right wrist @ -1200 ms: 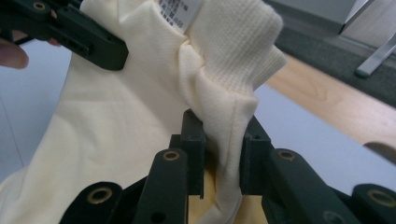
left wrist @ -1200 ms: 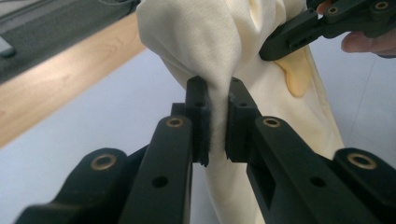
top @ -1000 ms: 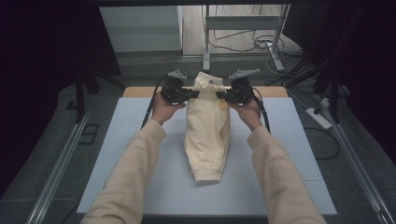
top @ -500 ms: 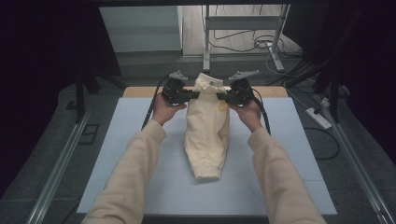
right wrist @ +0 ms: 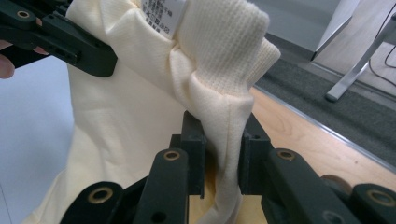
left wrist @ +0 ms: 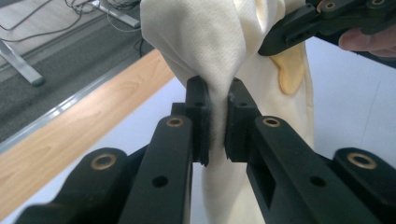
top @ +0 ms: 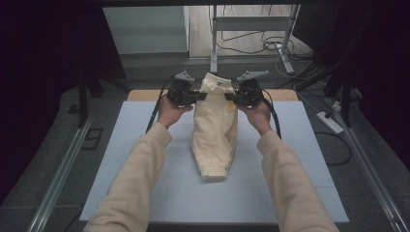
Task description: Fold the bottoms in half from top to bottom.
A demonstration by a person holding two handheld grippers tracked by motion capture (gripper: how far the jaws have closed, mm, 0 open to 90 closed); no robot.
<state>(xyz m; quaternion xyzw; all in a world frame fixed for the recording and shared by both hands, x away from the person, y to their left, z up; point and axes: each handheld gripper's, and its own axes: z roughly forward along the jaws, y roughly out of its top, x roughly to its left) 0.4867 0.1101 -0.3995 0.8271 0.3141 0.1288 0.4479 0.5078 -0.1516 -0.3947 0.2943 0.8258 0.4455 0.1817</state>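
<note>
Garment (top: pixel 212 130) now lifted slightly higher off the surface (top: pixel 145 159), left gripper (left wrist: pixel 217 119) and right gripper (right wrist: pixel 222 154) both clamped on its top edge, ready for laying out.

one cream garment (top: pixel 213 130), two claws: left claw (top: pixel 202 95), right claw (top: pixel 228 96)

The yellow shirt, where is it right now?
In the high view the cream-yellow garment hangs at the table's far middle, pinched between the left gripper and the right gripper, its lower end resting on the pale blue mat.
</note>
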